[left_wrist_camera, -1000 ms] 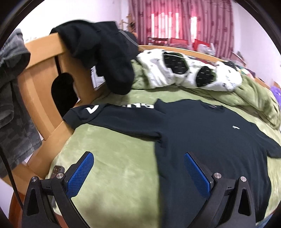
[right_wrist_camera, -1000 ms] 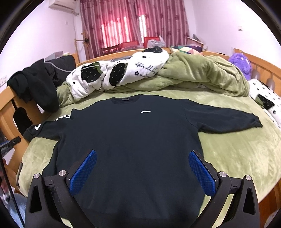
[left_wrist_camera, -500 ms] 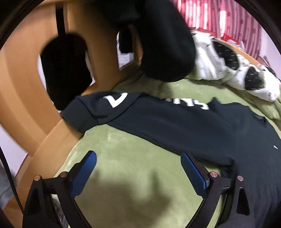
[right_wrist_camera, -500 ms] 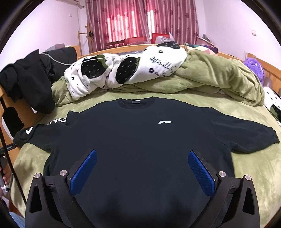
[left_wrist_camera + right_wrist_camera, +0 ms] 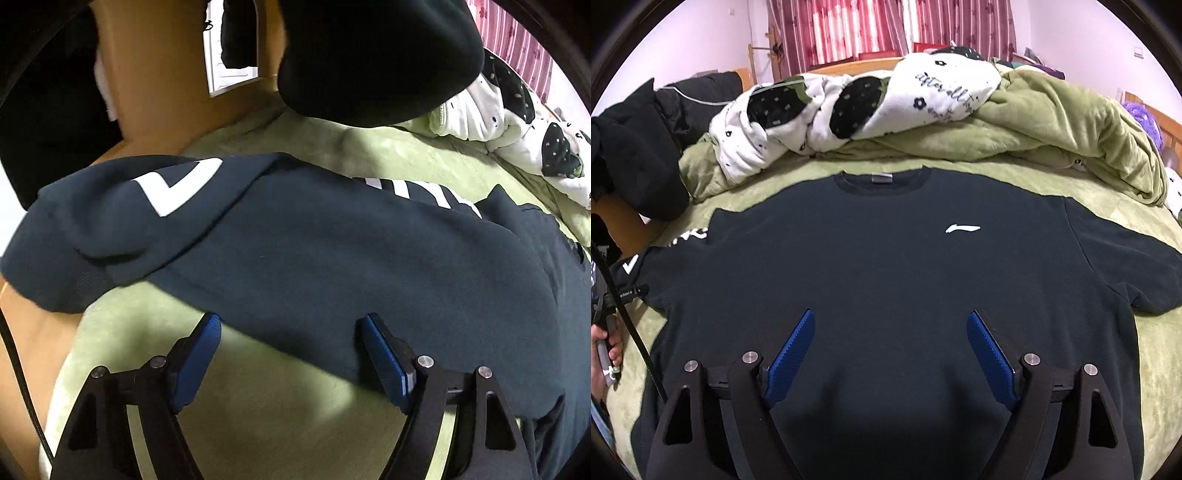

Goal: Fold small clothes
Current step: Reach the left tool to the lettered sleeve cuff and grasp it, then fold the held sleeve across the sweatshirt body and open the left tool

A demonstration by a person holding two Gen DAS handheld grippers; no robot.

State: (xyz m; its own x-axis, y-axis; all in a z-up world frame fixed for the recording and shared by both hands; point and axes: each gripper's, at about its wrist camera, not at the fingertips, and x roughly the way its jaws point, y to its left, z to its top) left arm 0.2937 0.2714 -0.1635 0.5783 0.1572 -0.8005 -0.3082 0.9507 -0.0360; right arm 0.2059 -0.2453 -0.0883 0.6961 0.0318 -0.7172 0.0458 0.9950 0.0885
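A dark sweatshirt [image 5: 886, 280] lies flat across the green bedspread [image 5: 1156, 354], its sleeves spread to either side. Open bedspread borders its right sleeve and lower edges. A rumpled green quilt [image 5: 1052, 122] and white patterned blanket [image 5: 849, 96] bank up just beyond the collar. At the left sleeve [image 5: 258, 229], the wooden bed frame [image 5: 159, 74] rises close behind the cuff, and a black garment [image 5: 376, 55] hangs over the frame, crowding the space above.
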